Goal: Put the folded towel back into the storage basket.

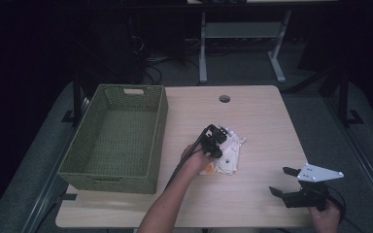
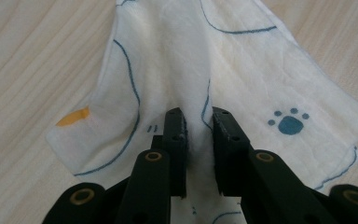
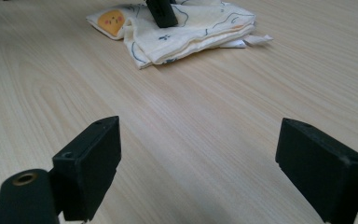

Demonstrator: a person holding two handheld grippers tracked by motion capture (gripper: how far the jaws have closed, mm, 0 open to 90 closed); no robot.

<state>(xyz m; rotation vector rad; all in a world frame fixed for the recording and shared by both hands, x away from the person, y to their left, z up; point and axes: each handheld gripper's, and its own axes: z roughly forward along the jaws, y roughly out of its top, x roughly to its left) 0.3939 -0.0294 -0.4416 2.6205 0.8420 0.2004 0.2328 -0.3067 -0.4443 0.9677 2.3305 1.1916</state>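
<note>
Fingers first: the left gripper (image 2: pixel 198 122) has its two black jaws pinched in on a raised fold of the white cloth (image 2: pixel 182 60), pads pressing the fabric from both sides, so that is a clamp on the cloth. In the left gripper view the fold rises between the jaws, blue line drawings run across the fabric, a yellow patch sits toward the left edge and a blue paw print sits to the right.

Now sweeping the table from the left in the high view: the green woven basket (image 1: pixel 158 127) stands along the left side of the wooden table (image 1: pixel 257 121), well apart from the action. Just right of it, near the table's middle, the left hand (image 1: pixel 197 161) holds the left gripper (image 1: pixel 219 138) down on the cloth (image 1: pixel 231 154), which lies crumpled flat on the tabletop.

Further right, near the front right corner, the right gripper (image 1: pixel 285 181) hovers low in the right hand (image 1: pixel 326 217), grey plate on top, well apart from the cloth. Its jaws stand wide apart with bare wood between them in the right gripper view (image 3: pixel 198 154), and the cloth (image 3: pixel 191 28) lies ahead of it, a yellow face printed on one corner.
</note>
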